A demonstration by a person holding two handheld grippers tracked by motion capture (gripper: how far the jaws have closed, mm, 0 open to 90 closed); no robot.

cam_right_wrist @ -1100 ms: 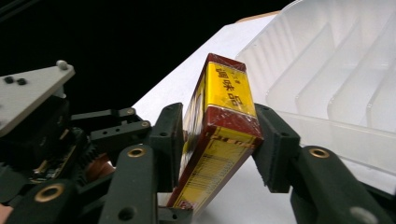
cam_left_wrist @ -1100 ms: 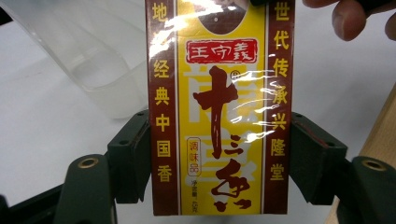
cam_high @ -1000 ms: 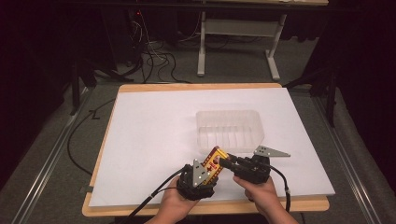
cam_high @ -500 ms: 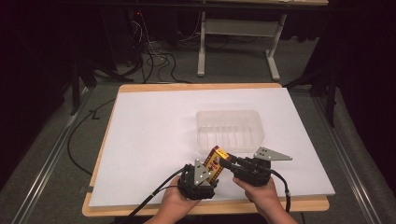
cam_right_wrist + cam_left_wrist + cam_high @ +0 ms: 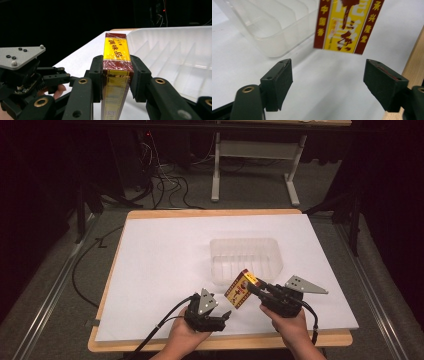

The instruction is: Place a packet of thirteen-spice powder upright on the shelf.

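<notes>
My right gripper is shut on a yellow and dark red box with Chinese lettering, holding it off the table beside the near wall of a clear plastic tub. My left gripper stands open near the table's front edge, jaws wide apart with nothing between them. In the left gripper view the box hangs just ahead of the jaws, with the tub to its left. The right gripper view shows the left gripper at the left.
The white sheet covers the wooden table. Cables and a desk frame lie on the floor beyond the far edge. A cable trails off the table from each gripper.
My left gripper has let go of the box and drawn back toward the front edge. My right gripper keeps the box, lifted slightly toward the tub.
</notes>
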